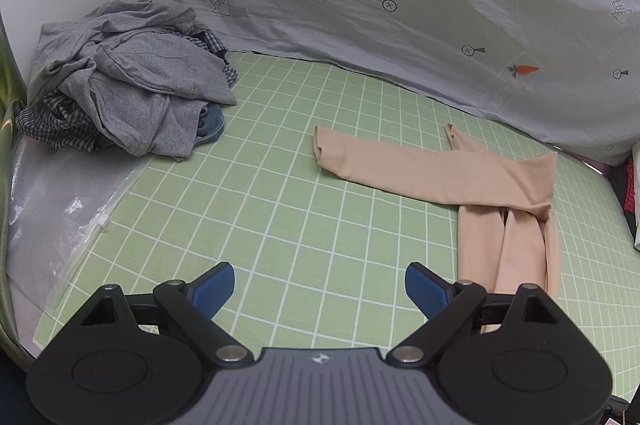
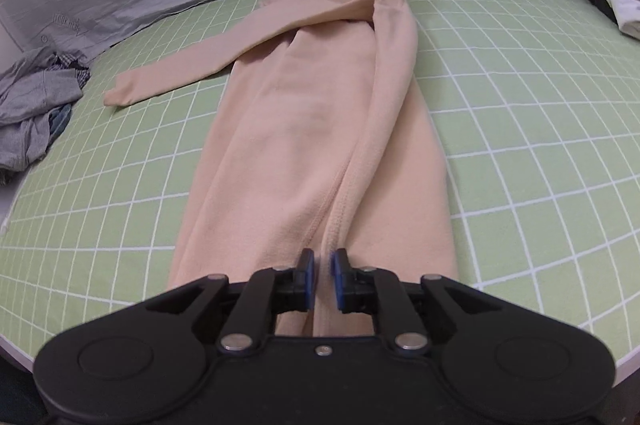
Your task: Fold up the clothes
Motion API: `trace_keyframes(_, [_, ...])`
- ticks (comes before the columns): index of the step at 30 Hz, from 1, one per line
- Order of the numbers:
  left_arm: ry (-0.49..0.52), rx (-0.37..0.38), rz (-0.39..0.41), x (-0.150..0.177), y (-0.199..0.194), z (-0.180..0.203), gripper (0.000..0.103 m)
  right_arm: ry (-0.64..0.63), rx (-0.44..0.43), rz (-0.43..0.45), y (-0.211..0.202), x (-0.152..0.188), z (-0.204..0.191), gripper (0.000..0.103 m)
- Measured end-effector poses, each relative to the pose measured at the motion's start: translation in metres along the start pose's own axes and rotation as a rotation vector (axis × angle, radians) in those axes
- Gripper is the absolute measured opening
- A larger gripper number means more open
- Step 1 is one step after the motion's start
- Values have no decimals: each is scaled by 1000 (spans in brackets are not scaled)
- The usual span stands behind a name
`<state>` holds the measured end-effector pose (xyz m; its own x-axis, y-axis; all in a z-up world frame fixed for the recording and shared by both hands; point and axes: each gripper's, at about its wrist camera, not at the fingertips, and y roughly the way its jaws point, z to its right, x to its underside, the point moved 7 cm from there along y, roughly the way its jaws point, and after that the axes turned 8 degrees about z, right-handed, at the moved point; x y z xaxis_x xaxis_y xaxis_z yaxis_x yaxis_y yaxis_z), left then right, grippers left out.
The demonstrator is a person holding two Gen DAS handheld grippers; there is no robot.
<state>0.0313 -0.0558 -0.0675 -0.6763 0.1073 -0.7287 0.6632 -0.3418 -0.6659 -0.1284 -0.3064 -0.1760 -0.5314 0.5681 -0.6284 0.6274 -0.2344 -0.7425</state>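
Your right gripper [image 2: 323,275] pinched the near hem of the beige garment [image 2: 316,129] at its centre seam, jaws nearly closed; your left gripper [image 1: 320,289] gaped wide and empty beside that garment. It lay lengthwise on the green sheet [image 1: 280,217], one sleeve crossed. Lifting evenly would have kept the seam straight.

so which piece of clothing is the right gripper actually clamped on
The flat beige stretchy garment, pinched at its near edge by the right gripper. The crumpled grey sweatshirt pile lies untouched at the far left corner.
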Motion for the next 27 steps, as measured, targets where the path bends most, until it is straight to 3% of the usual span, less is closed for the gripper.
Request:
trace_keyframes(1, [-11, 4, 8, -3, 0, 1, 92, 34, -23, 5, -3, -3, 3, 43])
trace_keyframes(3, [-31, 8, 12, -5, 4, 3, 92, 86, -60, 26, -10, -12, 8, 66])
trace_keyframes(12, [-133, -15, -7, -7, 26, 26, 93, 10, 0, 109, -26, -67, 32, 87])
trace_keyframes(14, [-156, -30, -10, -10, 34, 30, 93, -46, 30, 123, -24, -79, 38, 98])
trace_keyframes(16, [-170, -46, -14, -14, 43, 32, 93, -99, 41, 136, -21, -92, 43, 103])
trace_keyframes(20, [-177, -82, -24, -23, 67, 35, 93, -167, 50, 138, -5, -117, 50, 103])
trace_keyframes(27, [-201, -144, -54, -37, 121, 25, 93, -164, 72, 192, 38, -177, 56, 103])
